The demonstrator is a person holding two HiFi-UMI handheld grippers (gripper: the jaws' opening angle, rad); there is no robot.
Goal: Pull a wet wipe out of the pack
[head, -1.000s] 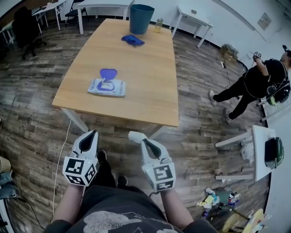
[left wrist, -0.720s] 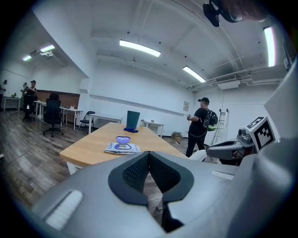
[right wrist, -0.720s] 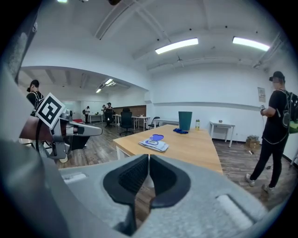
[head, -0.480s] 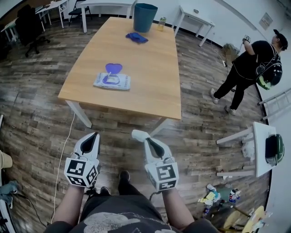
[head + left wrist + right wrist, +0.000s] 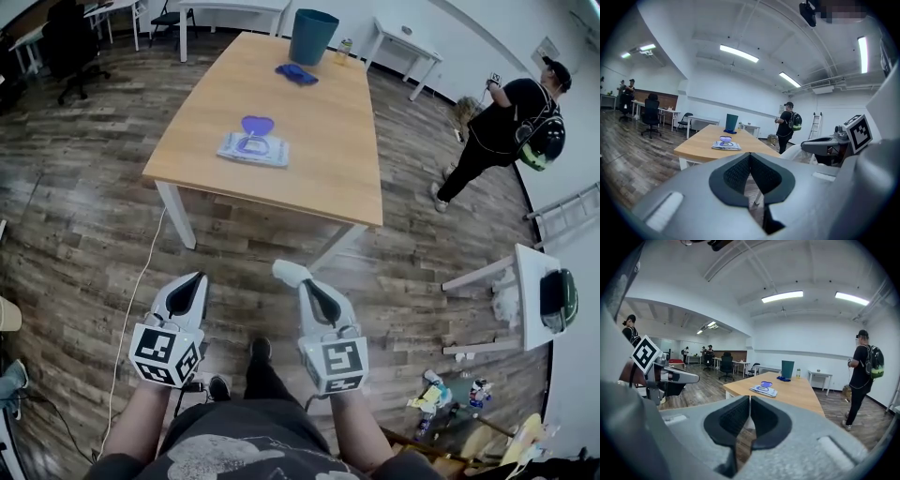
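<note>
On the wooden table (image 5: 319, 183), the wet wipe pack (image 5: 253, 150) lies crosswise, its open lid (image 5: 256, 125) pointing to the far end; the left gripper (image 5: 192, 279) and the right gripper (image 5: 289, 273) have jaws pressed together, empty.

Nothing can be read; the print on the wet wipe pack (image 5: 252, 148) is too small.

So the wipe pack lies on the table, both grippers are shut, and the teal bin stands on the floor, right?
No: the head view shows the teal bin standing on the table, at its far end, not on the floor. The wipe pack lies on the table, and the left gripper and right gripper are shut.
</note>
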